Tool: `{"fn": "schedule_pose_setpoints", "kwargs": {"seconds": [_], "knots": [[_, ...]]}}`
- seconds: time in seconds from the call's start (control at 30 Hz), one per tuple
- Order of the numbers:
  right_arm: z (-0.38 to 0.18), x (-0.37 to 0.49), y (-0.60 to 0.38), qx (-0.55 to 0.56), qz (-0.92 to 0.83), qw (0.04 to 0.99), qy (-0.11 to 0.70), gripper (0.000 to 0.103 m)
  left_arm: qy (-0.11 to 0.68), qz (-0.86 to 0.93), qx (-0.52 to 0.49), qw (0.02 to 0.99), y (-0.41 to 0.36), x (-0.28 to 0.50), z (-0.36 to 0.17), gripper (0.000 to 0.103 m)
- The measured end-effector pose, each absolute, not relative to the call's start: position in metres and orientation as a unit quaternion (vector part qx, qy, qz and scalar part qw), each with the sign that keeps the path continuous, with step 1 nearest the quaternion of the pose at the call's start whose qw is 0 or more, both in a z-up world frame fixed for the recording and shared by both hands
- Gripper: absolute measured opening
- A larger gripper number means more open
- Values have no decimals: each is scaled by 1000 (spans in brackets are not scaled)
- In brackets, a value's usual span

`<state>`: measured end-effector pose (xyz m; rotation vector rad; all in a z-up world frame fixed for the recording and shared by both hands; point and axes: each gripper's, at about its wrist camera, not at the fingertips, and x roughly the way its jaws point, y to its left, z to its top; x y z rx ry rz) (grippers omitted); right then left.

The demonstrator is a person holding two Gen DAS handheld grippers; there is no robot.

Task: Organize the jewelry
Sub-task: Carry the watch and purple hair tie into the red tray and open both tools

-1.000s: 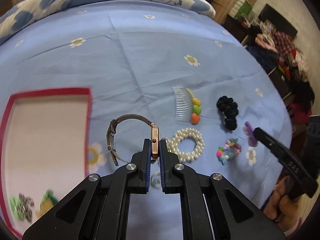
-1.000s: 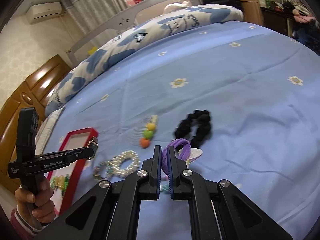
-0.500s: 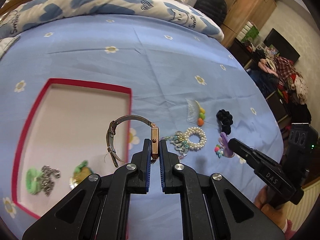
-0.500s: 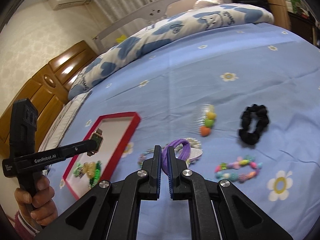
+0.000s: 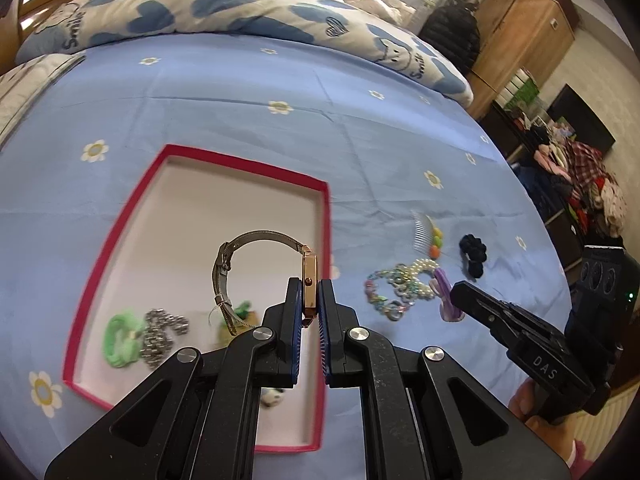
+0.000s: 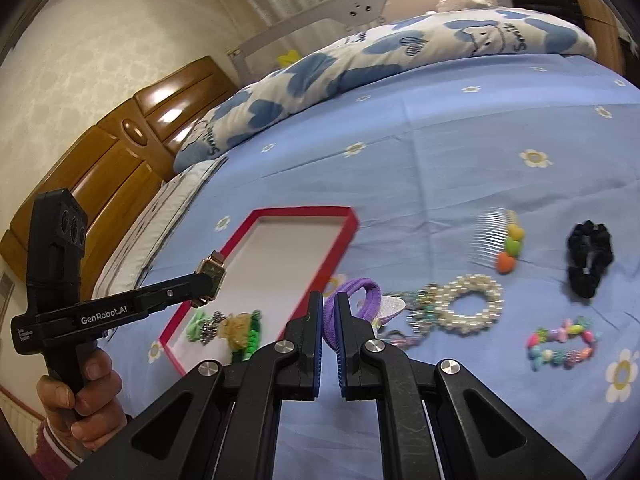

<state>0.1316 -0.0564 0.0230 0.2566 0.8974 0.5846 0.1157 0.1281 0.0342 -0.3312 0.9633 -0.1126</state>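
Observation:
My left gripper [image 5: 309, 300] is shut on a rose-gold watch [image 5: 309, 272] with a grey mesh strap, held above the red-rimmed white tray [image 5: 326, 216]; the watch also shows in the right wrist view [image 6: 211, 275]. My right gripper [image 6: 329, 312] is shut on a purple hair tie [image 6: 362, 292], held above the bed right of the tray [image 6: 340, 236]; the tie also shows in the left wrist view [image 5: 446, 292]. In the tray lie a green hair tie [image 5: 120, 336], a silver chain [image 5: 160, 332] and a green-yellow piece [image 6: 242, 330].
On the blue flowered sheet right of the tray lie a pearl bracelet [image 6: 474, 308], a clear comb with coloured beads [image 6: 496, 244], a black scrunchie [image 6: 590, 258], a colourful bead bracelet [image 6: 560, 346] and a pale beaded bracelet [image 5: 386, 292]. A rolled duvet [image 5: 240, 12] lies at the bed's far side.
My left gripper has carried the watch left, from over the pearl bracelet to over the tray. My right gripper has lifted the purple hair tie and moved it left toward the tray.

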Motion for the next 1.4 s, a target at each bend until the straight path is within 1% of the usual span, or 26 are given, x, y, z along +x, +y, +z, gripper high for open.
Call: {"fn": "schedule_pose_setpoints", "kwargs": {"seconds": [0.37,0.67,0.87,1.17,1.23,1.4], "knots": [[20,134,-1,95,324,835,435,5,463,-18,-158,872,172,108,26,6],[7,151,43,70,354,821,442,5,487,-4,-138,862,191,133,0,6],[-13,169,69,56,362,807,463,5,515,4,-127,848,199,151,-28,6],[-39,181,87,42,366,784,500,6,530,5,-126,838,201,156,-45,6],[-43,183,88,43,366,780,506,10,535,4,-127,835,201,157,-49,6],[-48,184,88,44,364,777,511,10,543,4,-117,832,198,159,-54,7]]}}
